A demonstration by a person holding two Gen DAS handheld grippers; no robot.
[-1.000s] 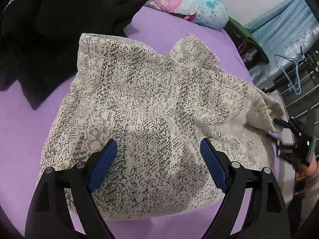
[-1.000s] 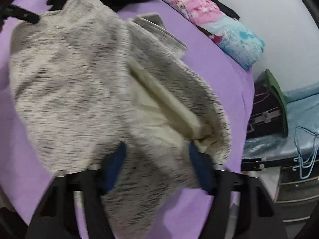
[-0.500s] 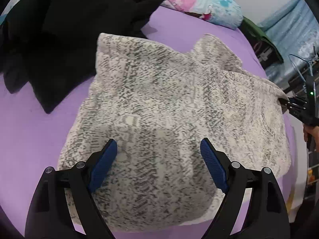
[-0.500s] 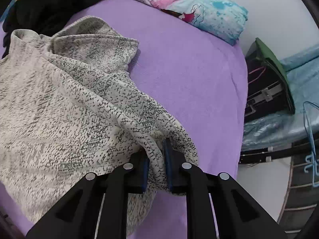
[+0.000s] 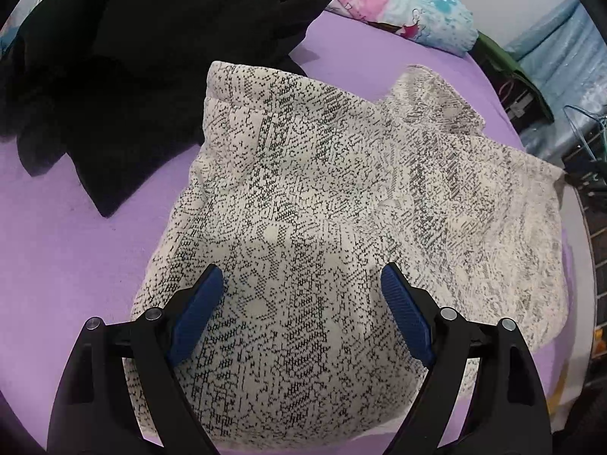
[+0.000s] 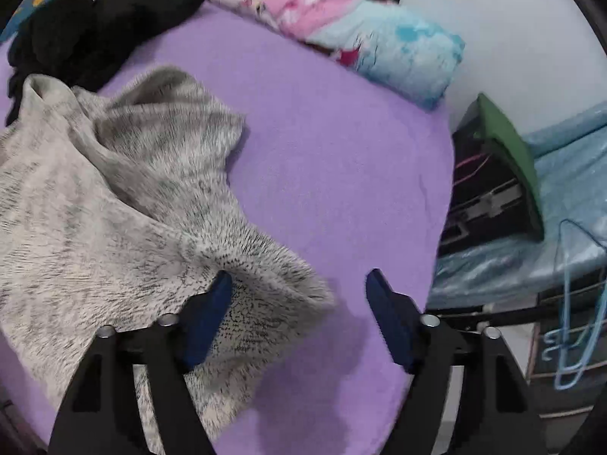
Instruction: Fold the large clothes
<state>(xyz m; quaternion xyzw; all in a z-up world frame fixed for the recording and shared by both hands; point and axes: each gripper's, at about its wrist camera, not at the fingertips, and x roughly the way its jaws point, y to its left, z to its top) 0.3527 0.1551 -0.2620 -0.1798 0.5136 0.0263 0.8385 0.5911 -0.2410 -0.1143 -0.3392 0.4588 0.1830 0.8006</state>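
A large cream garment with black speckles (image 5: 322, 204) lies spread on the purple bed (image 5: 57, 250). My left gripper (image 5: 299, 303) is open and empty, hovering over the garment's near part. In the right wrist view the same garment (image 6: 95, 220) lies rumpled at the left. My right gripper (image 6: 297, 303) is open, with the garment's corner lying loose by its left finger (image 6: 206, 318). The right gripper does not show in the left wrist view.
A black garment (image 5: 125, 64) lies at the back left of the bed. A folded pink and blue quilt (image 6: 341, 34) sits at the back. Off the bed's right edge stand a dark case (image 6: 489, 197) and a blue hanger (image 6: 580, 322).
My right gripper was shut on the garment's corner half a second ago; it has opened and let the corner drop. The garment settled flatter on the bed. My left gripper stayed open.
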